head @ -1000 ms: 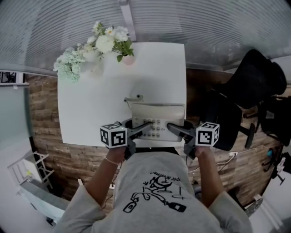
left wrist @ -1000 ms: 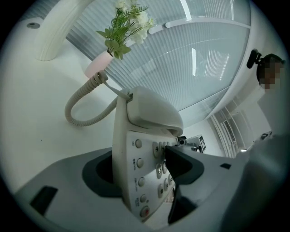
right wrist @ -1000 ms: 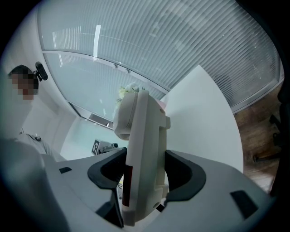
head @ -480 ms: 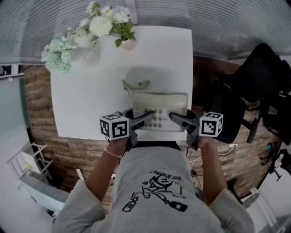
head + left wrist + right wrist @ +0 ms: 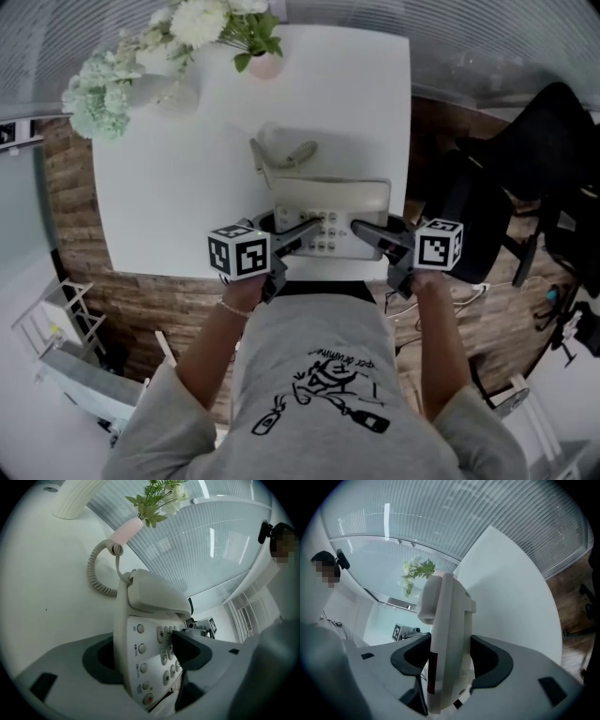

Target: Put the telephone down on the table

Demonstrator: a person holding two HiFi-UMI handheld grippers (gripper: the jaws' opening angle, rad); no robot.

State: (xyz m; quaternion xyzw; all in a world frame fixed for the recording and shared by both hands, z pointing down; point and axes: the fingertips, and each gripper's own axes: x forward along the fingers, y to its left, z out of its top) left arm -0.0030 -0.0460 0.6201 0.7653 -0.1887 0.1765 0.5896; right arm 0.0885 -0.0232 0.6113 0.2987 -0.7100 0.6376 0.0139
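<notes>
As I hold the phone [image 5: 333, 217] at the near edge of the table [image 5: 169, 206], the left gripper [image 5: 302, 232], pads on it, has just been opening slightly; the right gripper [image 5: 362, 231] clamps its other side.

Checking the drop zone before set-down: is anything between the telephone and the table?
Nothing visible. The table around the telephone is bare. The flowers stand at the far edge, and the coiled cord lies on the table beyond the telephone, not under it.
</notes>
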